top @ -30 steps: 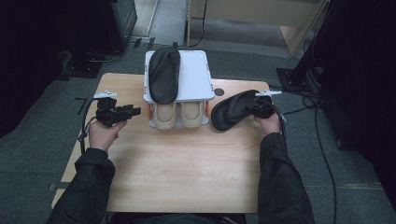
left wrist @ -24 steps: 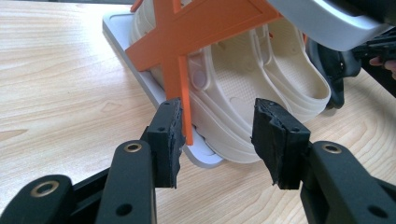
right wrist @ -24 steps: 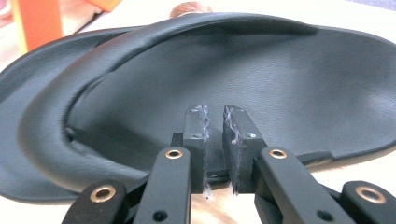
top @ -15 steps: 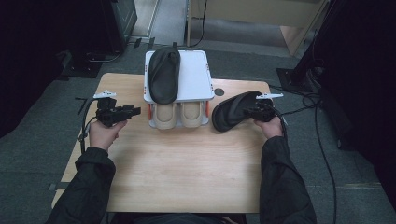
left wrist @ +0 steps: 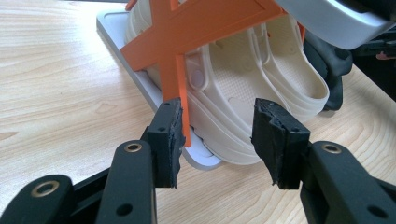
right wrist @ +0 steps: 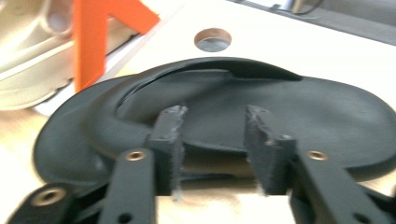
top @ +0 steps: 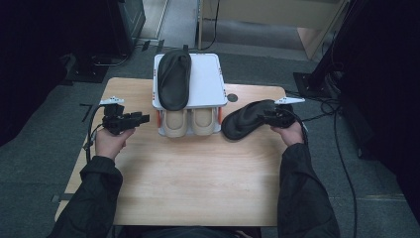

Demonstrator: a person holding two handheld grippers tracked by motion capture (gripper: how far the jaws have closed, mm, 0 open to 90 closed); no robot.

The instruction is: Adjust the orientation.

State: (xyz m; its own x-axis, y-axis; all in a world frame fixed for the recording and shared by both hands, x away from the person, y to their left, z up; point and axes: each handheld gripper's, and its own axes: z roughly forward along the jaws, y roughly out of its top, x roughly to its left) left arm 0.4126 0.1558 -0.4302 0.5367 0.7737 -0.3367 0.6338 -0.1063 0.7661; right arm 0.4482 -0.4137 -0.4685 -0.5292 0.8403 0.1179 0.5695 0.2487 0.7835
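Note:
A black shoe lies on the table just right of a white two-tier rack. My right gripper is at its near end. In the right gripper view the jaws stand apart around the shoe's edge, pads not pressing; they have just been opening. A second black shoe rests on the rack's top shelf. Two cream clogs sit on the lower shelf. My left gripper hovers left of the rack, open, with nothing between its jaws and the clogs just beyond.
Orange cross braces hold the rack's sides, one close to the left gripper's pad. A round hole pierces the wooden table behind the loose shoe. Dark equipment and cables surround the table on the floor.
The right hand and the black shoe have shifted slightly toward the rack. The left hand has kept still.

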